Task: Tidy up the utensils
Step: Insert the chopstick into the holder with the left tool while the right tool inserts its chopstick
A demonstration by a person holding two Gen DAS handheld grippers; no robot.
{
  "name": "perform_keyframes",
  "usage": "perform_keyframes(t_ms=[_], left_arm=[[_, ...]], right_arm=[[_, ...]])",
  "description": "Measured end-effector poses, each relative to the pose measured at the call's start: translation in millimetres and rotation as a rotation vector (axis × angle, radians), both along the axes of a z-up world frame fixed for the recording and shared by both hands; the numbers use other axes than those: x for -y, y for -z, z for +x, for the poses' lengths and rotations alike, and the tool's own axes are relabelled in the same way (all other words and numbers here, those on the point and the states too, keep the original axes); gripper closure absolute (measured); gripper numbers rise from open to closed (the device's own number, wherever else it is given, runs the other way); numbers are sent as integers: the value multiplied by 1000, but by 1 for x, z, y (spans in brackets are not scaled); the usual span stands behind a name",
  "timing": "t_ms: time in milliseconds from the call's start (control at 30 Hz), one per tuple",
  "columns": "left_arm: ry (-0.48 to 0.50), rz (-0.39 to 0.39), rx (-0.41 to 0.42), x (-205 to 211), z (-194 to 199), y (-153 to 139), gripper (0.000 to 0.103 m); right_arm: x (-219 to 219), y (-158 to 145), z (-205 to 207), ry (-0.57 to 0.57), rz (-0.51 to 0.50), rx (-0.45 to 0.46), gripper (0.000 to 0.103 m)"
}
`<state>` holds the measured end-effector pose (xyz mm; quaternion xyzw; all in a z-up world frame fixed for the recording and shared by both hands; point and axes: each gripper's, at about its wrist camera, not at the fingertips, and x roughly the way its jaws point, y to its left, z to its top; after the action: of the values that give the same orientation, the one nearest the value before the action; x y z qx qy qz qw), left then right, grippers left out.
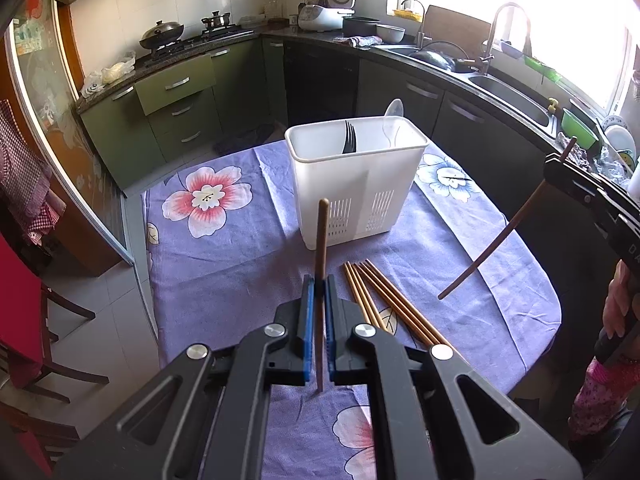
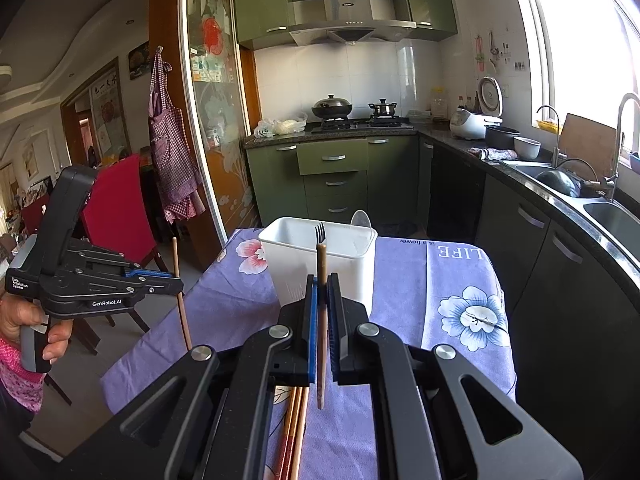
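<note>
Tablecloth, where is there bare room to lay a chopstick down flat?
Free: the purple tablecloth left of the white utensil holder, around the pink flower, and the strip right of the holder by the blue flower. Crowded: just in front of the holder, where the loose chopsticks lie.

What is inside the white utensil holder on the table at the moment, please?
The white utensil holder holds a black fork, tines up, and a translucent spoon at its far side. Its opaque walls hide their lower ends and anything lying lower.

Left tool [image 1: 319, 284] clamped shut — right tool [image 2: 322, 284] likewise, both raised.
</note>
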<state>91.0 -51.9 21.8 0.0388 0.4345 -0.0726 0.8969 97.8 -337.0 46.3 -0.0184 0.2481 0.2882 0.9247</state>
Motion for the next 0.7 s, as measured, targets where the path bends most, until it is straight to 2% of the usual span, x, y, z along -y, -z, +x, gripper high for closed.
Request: perform_keyframes(t_ms=[367,700], left_arm=[[31,-28,50,8,7,-34,98],[83,-65,92,19,27,-86,98]], right_arm=[[-16,-32,14,-30,3,36,97],[-38,-99,37,-24,-1,113,97]])
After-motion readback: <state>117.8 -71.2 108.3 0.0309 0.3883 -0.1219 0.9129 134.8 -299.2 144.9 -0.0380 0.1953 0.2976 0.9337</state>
